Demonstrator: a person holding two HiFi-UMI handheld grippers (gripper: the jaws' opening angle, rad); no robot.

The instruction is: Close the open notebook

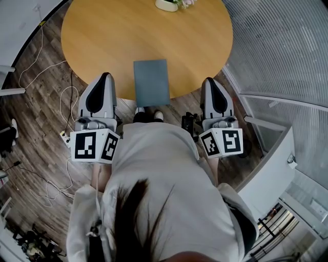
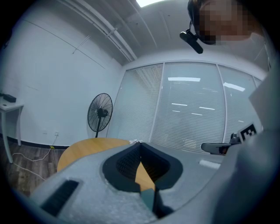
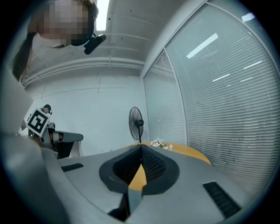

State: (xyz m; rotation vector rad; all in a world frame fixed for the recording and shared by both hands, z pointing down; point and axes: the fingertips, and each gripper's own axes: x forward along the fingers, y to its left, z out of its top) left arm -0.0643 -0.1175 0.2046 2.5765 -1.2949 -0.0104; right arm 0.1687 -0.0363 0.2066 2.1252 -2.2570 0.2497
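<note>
A grey-blue notebook (image 1: 151, 82) lies shut and flat at the near edge of the round wooden table (image 1: 102, 30). My left gripper (image 1: 105, 77) hangs level just left of it, over the table's rim, jaws together and empty. On the notebook's other side my right gripper (image 1: 210, 81) is also shut with nothing held. In the left gripper view the left gripper (image 2: 140, 145) has its jaws meeting at the tip, with table wood (image 2: 87, 146) beyond. The right gripper view shows the right gripper (image 3: 141, 148) the same way. Neither gripper touches the notebook.
A small white pot with flowers (image 1: 169, 4) stands at the table's far edge. Cables (image 1: 46, 77) run over the wooden floor at left. A standing fan (image 2: 99, 114) stands by the blinds. A glass wall (image 1: 287, 46) and a white cabinet (image 1: 271, 174) close off the right.
</note>
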